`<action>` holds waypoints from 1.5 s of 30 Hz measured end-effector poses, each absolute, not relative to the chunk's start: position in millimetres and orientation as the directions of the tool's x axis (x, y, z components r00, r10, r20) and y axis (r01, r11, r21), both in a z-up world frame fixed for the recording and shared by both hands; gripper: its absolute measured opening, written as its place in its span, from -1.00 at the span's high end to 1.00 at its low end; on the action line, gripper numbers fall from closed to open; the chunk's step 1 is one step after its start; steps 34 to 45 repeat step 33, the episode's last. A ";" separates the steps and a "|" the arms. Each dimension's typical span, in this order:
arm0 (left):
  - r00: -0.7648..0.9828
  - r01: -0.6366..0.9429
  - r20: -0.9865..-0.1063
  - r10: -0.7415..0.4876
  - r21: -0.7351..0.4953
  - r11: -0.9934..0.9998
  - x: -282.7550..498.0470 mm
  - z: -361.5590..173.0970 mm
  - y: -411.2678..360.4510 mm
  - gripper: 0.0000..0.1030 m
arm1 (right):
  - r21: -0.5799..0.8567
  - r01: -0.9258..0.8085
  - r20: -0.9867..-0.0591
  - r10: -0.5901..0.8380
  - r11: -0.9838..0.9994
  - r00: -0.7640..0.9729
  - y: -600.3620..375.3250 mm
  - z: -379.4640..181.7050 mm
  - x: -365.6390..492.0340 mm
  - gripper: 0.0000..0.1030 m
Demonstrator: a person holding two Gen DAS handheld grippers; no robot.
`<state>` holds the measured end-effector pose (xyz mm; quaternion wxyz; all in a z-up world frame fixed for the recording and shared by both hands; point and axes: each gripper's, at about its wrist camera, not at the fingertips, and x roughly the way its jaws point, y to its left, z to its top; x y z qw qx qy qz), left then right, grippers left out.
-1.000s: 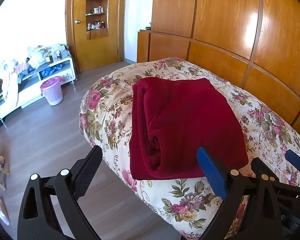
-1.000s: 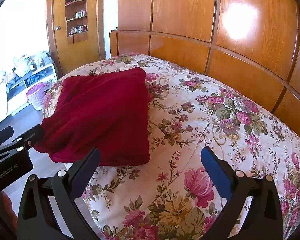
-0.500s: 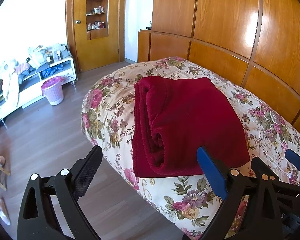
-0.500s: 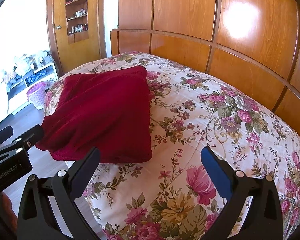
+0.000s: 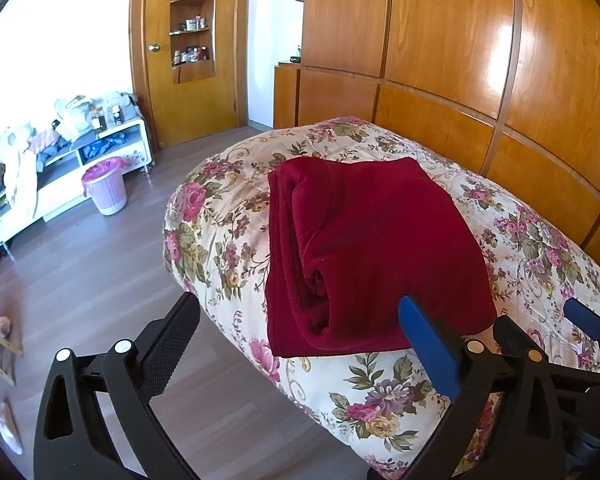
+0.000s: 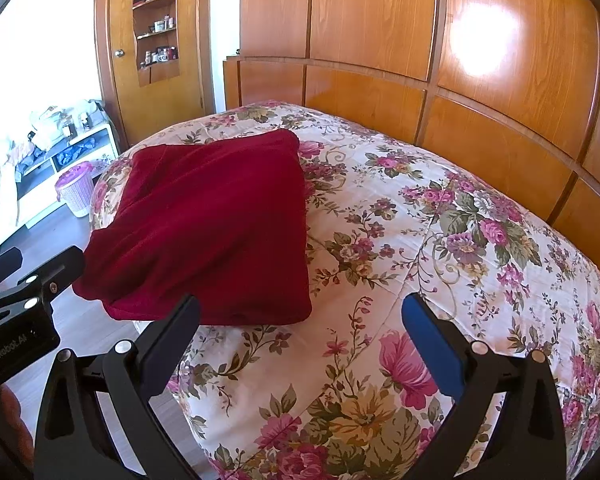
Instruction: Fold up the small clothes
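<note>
Crimson fleece describes the garment (image 5: 376, 256): it lies folded into a thick rectangular bundle on the floral quilt (image 5: 532, 248) of the bed, near the bed's corner closest to the floor. In my left wrist view the bundle sits at 12 o'clock from my left tongs (image 5: 300, 344); in my right wrist view it sits at 10 o'clock from my right tongs (image 6: 300, 336). Both tongs stand wide, with nothing between their pads, and neither touches the cloth. Change noted over the last second: the bundle appears slightly lower and farther off in both views, and its shape is unaltered, so I have drawn both tongs back a little from the bed while the garment stayed put. The layered, rolled edges of the bundle face my left tongs; the smooth top face and a closed fold face the right. My reading: the folding of this item is complete or nearly so, since the outline is compact and no sleeve or hem trails out. The retreat suggests the release step is done. Remaining risk, as I judge it: the bundle rests close to the quilt's rounded edge, so a nudge toward 9 o'clock could tip it to the wooden floor (image 5: 100, 272).
</note>
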<state>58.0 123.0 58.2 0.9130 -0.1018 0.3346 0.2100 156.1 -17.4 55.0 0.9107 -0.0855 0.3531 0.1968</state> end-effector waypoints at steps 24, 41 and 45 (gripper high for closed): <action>0.709 -0.453 -0.623 0.330 -0.043 0.890 55.5 63.8 124.3 -0.91 | -0.016 -0.422 -0.691 0.295 0.906 0.660 -14.9 49.9 156.5 -0.95; 0.674 -0.480 -0.661 0.329 -0.052 0.876 58.0 55.5 127.3 -0.91 | -0.005 -0.407 -0.687 0.292 0.914 0.665 -19.2 51.2 157.5 -0.95; 0.674 -0.480 -0.661 0.329 -0.052 0.876 58.0 55.5 127.3 -0.91 | -0.005 -0.407 -0.687 0.292 0.914 0.665 -19.2 51.2 157.5 -0.95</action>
